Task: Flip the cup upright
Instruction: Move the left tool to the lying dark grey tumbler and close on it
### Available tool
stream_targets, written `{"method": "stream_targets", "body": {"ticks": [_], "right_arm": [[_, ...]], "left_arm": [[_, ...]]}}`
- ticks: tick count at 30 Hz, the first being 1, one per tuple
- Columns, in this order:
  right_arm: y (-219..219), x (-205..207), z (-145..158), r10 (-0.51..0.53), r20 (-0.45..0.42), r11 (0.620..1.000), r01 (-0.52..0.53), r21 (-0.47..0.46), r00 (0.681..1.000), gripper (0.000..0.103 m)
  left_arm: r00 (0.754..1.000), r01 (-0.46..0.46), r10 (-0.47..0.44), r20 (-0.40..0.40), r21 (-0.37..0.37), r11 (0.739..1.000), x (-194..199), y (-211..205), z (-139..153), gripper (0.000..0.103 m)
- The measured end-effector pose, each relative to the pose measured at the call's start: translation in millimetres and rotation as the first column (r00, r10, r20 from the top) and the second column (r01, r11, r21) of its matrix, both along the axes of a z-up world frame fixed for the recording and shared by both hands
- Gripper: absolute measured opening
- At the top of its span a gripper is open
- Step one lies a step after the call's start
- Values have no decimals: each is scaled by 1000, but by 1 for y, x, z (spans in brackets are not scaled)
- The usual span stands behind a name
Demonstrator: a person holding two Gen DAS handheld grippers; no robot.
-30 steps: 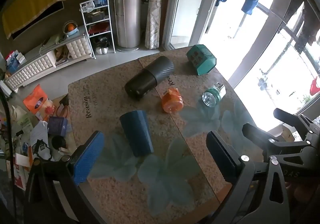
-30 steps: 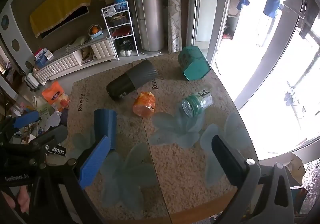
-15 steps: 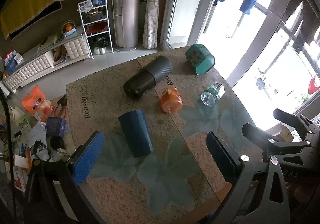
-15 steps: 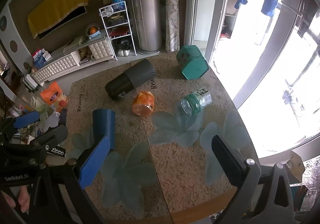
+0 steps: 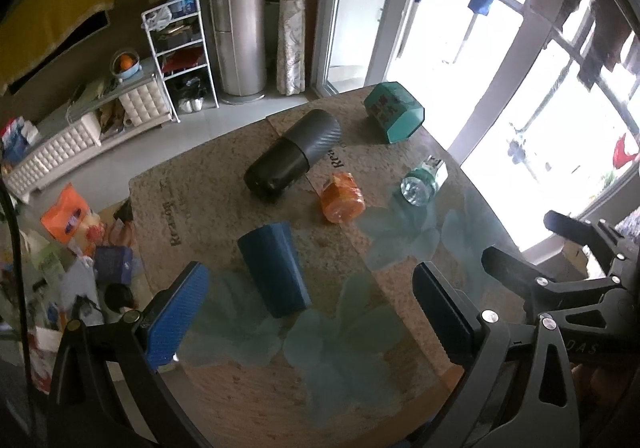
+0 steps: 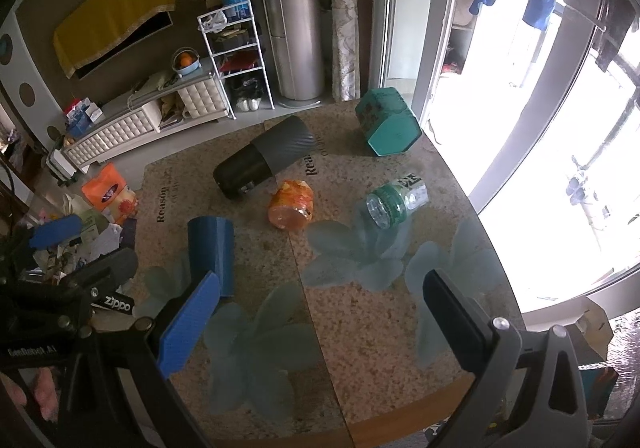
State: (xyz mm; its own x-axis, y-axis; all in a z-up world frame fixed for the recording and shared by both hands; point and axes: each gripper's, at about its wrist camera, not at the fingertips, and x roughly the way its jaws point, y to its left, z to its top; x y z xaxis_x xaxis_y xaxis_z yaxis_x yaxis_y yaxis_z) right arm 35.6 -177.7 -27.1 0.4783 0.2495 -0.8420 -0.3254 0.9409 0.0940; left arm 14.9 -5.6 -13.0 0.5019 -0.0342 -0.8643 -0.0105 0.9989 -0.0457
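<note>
Worktop (image 5: 224, 400): speckled stone under glass with pale blue flower prints, and it fills the lower half of both views; five things lie tipped over on it, none upright.

Black flask (image 5: 294, 156): the biggest item, on its side at about 12 o'clock from the worktop's middle, dark end towards the cameras, ribbed grey end pointing away.

Teal box (image 5: 394, 116): six-sided, tipped over at the far edge around 1 o'clock, well apart from the flask.

Blue cup (image 5: 274, 268): here's the one that matters, lying flat on its side (not upright yet), at 12 o'clock just ahead of the left tool; in the right wrist view it sits at 10 o'clock, partly behind that tool's blue pad.

Clear bottle (image 6: 394, 202): green label, on its side at 2 o'clock, its base facing the cameras.

Orange jar (image 5: 342, 198): on its side between the flask and the bottle, near the flask's dark end, though I cannot tell if they touch.

Left tool (image 5: 310, 308): jaws spread wide, nothing between them, hanging over the near edge with the cup lined up in the gap beyond.

Right tool (image 6: 320, 308): also gaping wide and holding nothing, over bare flower prints at 6 o'clock, the cup off to its left.
</note>
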Motion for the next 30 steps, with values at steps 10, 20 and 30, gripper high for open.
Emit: {"method": "stream_targets", "body": {"ticks": [10,20,30], "right_arm": [[0,11,-11,20,-44,1000,-20,-4,999,102],[-8,53,-36,85,-123,996,-85,6,989,102],[-23,105,-66,106,-223,994,-106,13,969,102]], "left_arm": [[994,87,-81,-78,77,993,59,20,2,103],[964,192,-181,-196,38,981,155,20,-39,103],[904,303,-262,-339,74,950,242,10,-121,103]]}}
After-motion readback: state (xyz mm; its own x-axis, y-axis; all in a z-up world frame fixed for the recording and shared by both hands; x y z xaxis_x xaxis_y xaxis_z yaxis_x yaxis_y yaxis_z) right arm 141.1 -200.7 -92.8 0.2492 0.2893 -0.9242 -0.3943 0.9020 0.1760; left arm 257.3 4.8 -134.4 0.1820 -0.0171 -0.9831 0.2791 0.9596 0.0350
